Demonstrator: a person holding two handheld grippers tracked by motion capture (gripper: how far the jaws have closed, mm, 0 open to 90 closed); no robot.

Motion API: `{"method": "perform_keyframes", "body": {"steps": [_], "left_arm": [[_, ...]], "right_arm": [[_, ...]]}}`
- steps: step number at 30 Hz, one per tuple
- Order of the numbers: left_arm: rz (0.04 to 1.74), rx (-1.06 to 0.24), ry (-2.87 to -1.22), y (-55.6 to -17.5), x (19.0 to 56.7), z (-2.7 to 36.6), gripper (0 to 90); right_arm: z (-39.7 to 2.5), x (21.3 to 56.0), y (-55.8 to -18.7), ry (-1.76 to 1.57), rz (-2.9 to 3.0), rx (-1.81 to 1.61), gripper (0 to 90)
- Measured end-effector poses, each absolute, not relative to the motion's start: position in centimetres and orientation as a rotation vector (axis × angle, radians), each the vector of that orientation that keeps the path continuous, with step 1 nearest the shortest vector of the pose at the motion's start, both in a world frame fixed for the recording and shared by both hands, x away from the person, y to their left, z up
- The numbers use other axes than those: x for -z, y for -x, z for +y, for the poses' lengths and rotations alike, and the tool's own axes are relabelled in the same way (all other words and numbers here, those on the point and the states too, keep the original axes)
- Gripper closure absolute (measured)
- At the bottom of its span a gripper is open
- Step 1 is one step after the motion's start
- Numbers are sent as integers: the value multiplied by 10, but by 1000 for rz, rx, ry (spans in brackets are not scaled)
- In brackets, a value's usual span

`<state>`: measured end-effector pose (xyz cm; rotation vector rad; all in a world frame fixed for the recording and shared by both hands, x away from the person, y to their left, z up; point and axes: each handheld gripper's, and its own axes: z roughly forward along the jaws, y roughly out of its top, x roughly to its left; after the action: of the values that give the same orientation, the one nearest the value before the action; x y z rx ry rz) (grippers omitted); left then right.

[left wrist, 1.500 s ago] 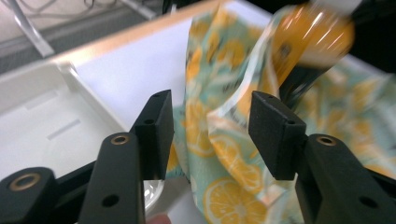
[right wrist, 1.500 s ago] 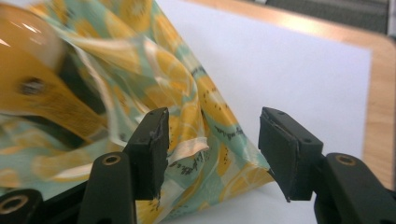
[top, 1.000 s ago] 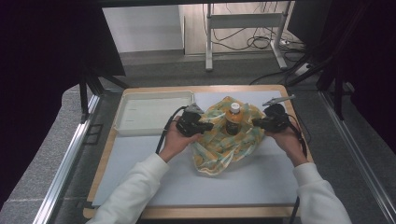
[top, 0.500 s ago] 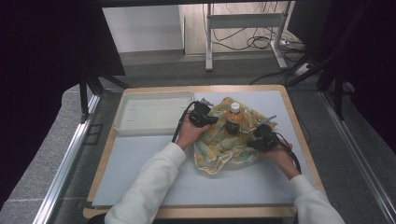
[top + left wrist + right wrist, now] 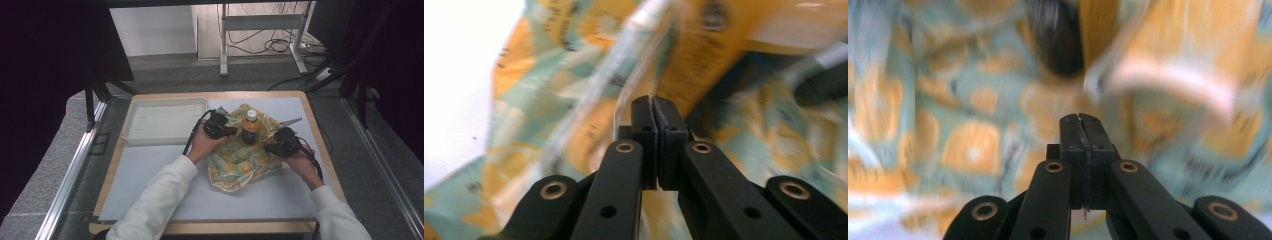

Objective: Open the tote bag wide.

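Wrapping a bottle (image 5: 249, 128) in a patterned cloth (image 5: 239, 159) looked to be the job in hand, and it stood somewhere short of halfway. The bottle stood upright on the cloth, which lay crumpled and spread on the pale mat of the table (image 5: 150, 180), just right of an empty white tray (image 5: 165, 120). The cloth was bunched around the bottle's base but did not cover it: the white cap and most of the orange label were bare.

The left tongs (image 5: 226, 129) sat just beside the bottle on its left, over the cloth's upper edge; in the left gripper view their jaws were pressed together with nothing plainly between them (the picture was blurred, so a thin pinch of fabric could not be ruled out). The right tongs (image 5: 276, 147) lay low over the cloth to the bottle's right, and the right gripper view (image 5: 1081, 125) likewise showed the jaws closed, with a faint sliver at the seam that I could not tell for cloth or not.

By my judgement, everything that mattered was left: corners drawn up around the bottle, folded or tied at the neck.
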<state>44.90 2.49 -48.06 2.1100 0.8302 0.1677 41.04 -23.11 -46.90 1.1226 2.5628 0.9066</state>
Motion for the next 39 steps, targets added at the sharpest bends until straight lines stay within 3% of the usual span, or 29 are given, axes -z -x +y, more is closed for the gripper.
{"method": "perform_keyframes", "body": {"steps": [8, 22, 30, 39], "left_arm": [[776, -124, -2150, -422, 486, 32, 890], [799, -77, -2207, -418, 509, 37, 894], [785, -80, -2213, -413, 508, 33, 894], [785, -93, -2204, -413, 505, 35, 893]], "right_arm": [[-233, 456, -455, -1266, 2459, -930, 890], [-239, 490, -527, -1559, 2350, -871, 890], [-239, 489, -518, -1519, 2357, -852, 890], [-231, 466, -469, -1302, 2429, -842, 890]]}}
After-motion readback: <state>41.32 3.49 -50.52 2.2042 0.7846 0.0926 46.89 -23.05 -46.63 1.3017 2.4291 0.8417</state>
